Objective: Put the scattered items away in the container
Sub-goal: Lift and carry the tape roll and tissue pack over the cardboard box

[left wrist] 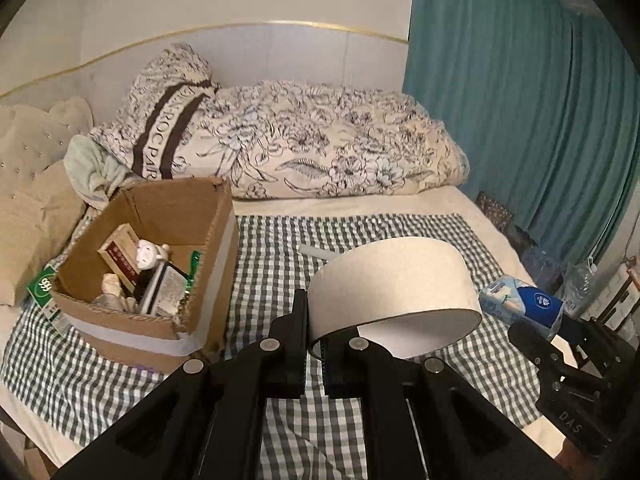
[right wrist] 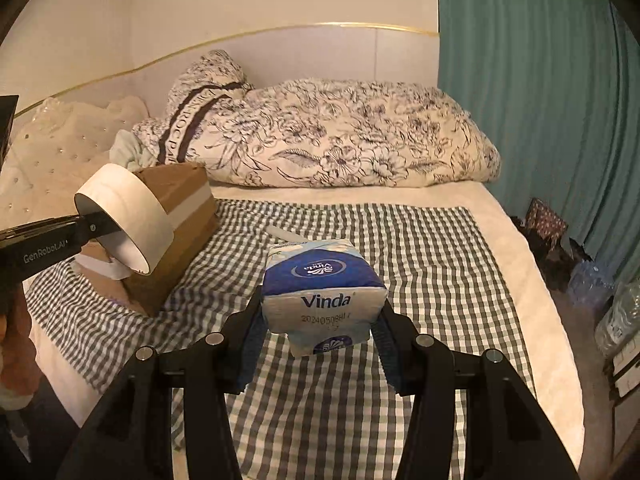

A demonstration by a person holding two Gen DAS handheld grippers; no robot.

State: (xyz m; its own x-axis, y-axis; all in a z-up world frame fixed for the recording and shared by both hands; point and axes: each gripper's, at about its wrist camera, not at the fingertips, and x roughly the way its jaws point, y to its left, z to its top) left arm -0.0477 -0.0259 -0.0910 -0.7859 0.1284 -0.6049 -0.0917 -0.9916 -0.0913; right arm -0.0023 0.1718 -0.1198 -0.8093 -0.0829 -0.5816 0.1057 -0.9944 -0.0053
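Note:
My left gripper (left wrist: 315,350) is shut on the wall of a wide white tape roll (left wrist: 394,296), held above the checked bedcover. From the right wrist view the same tape roll (right wrist: 128,220) hangs just right of the cardboard box (right wrist: 176,216). The open cardboard box (left wrist: 218,236) stands at the left of the bed and holds several small items. My right gripper (right wrist: 320,332) is shut on a blue and white Vinda tissue pack (right wrist: 322,292), lifted off the cover. In the left wrist view that tissue pack (left wrist: 520,304) shows at the right, with the right gripper (left wrist: 560,344) behind it.
A white stick-like item (left wrist: 318,253) lies on the checked cover (left wrist: 120,380) beyond the tape. A green packet (left wrist: 42,288) pokes out left of the box. A floral duvet (left wrist: 320,144) fills the back of the bed. Teal curtain (left wrist: 520,100) and floor clutter are at the right.

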